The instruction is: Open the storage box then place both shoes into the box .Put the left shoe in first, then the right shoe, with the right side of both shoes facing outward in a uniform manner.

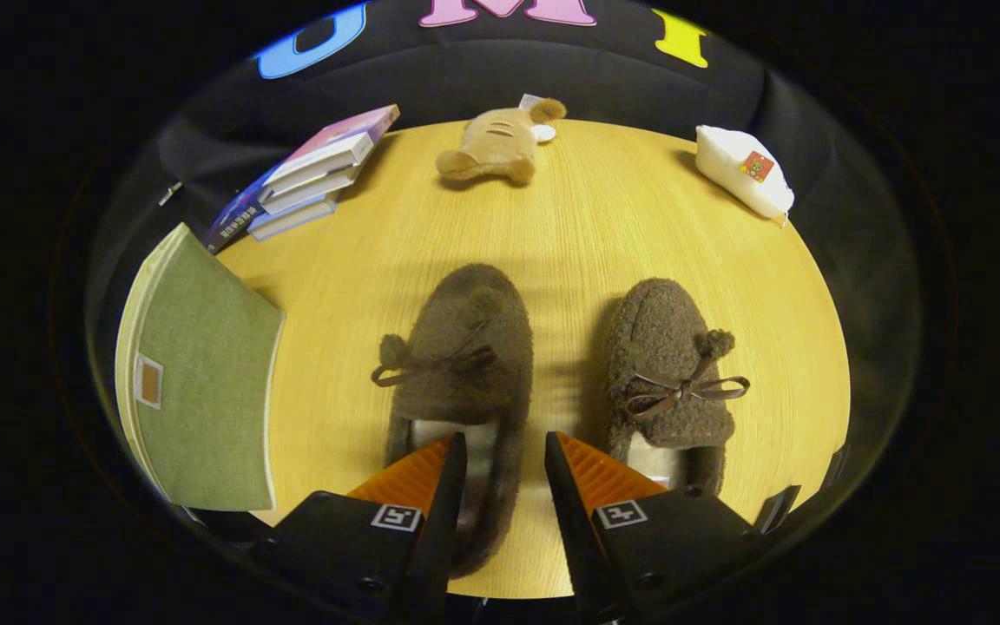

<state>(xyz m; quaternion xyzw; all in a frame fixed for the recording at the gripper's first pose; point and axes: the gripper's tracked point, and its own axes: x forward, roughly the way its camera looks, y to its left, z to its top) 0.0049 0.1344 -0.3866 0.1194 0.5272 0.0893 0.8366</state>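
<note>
- Fuzzy brown fleece everywhere up front: two slippers sit side by side on the wood-grain table (569,217), toes pointing to the far side.
- Left slipper (463,365) is plush and rounded, with a thin brown bow and small pompoms across its top; a pale lining shows at its opening.
- Right slipper (672,365) has a curlier, nubby pile, the same ribbon bow and one pompom beside it.
- Gripper (504,447) comes in low from the near side, fingers spread apart with a clear gap between them, nothing pinched.
- Left finger sits over the heel opening of the left slipper and covers part of it; whether it touches the fleece is hard to tell. Right finger overlaps the near end of the right slipper's opening.
- Between the two tips you see the left slipper's right flank and bare table.
- Storage box (205,382) is at the left, well apart from the slippers: green woven cloth on the broad face towards us, pale piping along the edges, a small orange patch. Its near corner is cut off, and I cannot tell whether it is open.
- Far left, a slanted stack of books (309,174) hangs partly over the table edge.
- Far middle, a tan plush toy (500,139) lies slumped; its shape is hard to make out.
- Far right, a soft white pouch (743,169) with a little coloured patch.
</note>
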